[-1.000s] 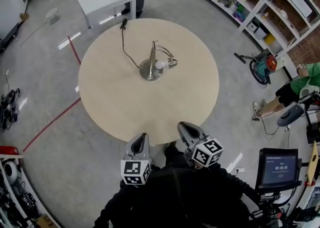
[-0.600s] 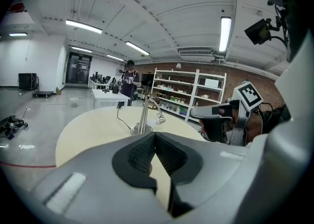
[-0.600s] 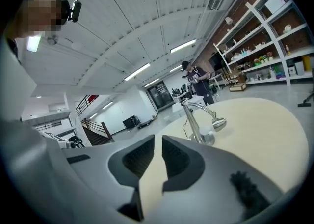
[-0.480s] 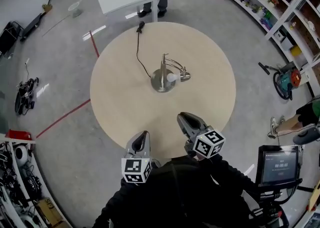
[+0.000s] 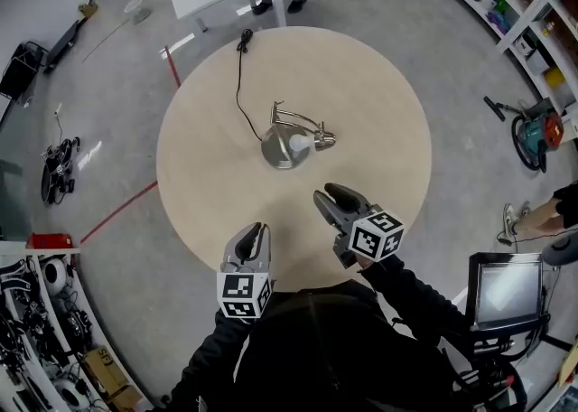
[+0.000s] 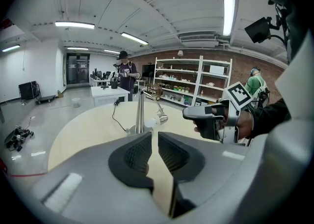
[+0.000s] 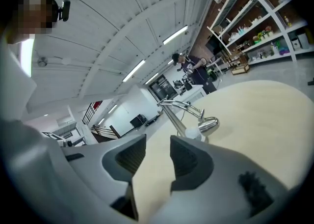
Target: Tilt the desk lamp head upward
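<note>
- The lamp (image 5: 280,152) stands near the middle of the round table (image 5: 388,85), its head (image 5: 323,139) hanging low at the base's 3 o'clock, with the bulb showing
- The cord (image 5: 238,85) runs to the table's 11 o'clock edge
- The left gripper (image 5: 256,235) hovers at the 6 o'clock rim, well apart from the lamp; its jaws have just been opening and stand a narrow slit apart, with nothing between them
- The right gripper (image 5: 328,195) hangs over the table at 5 o'clock, nearer the lamp but clear of it; its jaws have just been opening to a wider gap, also empty
</note>
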A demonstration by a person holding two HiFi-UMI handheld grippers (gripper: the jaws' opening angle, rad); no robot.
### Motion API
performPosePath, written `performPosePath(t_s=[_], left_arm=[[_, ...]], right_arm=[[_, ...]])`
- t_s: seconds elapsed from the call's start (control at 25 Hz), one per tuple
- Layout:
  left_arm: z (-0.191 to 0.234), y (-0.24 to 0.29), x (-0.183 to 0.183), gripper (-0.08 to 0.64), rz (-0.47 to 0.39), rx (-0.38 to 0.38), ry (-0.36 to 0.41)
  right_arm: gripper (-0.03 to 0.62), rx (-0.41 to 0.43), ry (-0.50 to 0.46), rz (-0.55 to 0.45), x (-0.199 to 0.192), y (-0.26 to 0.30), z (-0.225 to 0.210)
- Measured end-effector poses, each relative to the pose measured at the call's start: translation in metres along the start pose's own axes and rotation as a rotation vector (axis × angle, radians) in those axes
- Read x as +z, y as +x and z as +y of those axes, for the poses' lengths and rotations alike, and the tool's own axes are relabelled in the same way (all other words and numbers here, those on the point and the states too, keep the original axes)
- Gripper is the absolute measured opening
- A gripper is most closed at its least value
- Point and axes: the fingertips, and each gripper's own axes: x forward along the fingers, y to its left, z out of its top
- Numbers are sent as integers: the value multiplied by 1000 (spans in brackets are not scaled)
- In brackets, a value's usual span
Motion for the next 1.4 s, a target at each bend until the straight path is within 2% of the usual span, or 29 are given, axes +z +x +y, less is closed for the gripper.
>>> performPosePath(t_s=[0.2, 0.44, 0.64, 0.8, 1.0, 1.2, 1.4], left_arm=[[11, 28, 15, 66, 15, -8, 53], [42, 72, 16, 86, 44, -49, 102], [58, 113, 26, 109, 50, -110, 126], [62, 145, 31, 115, 52, -138, 123], [68, 178, 34, 138, 48, -165, 124], [73, 198, 48, 141, 35, -170, 112], [68, 207, 63, 143, 18, -177, 135]], right_arm=[[160, -53, 49, 9, 3, 19, -41], [160, -177, 181, -25, -9, 46, -100], [173, -265, 310, -52, -20, 63, -128], [221, -274, 370, -116, -14, 76, -140], [293, -279, 444, -149, -18, 96, -152], [302, -285, 498, -182, -13, 111, -161], [302, -304, 504, -198, -9, 114, -164]])
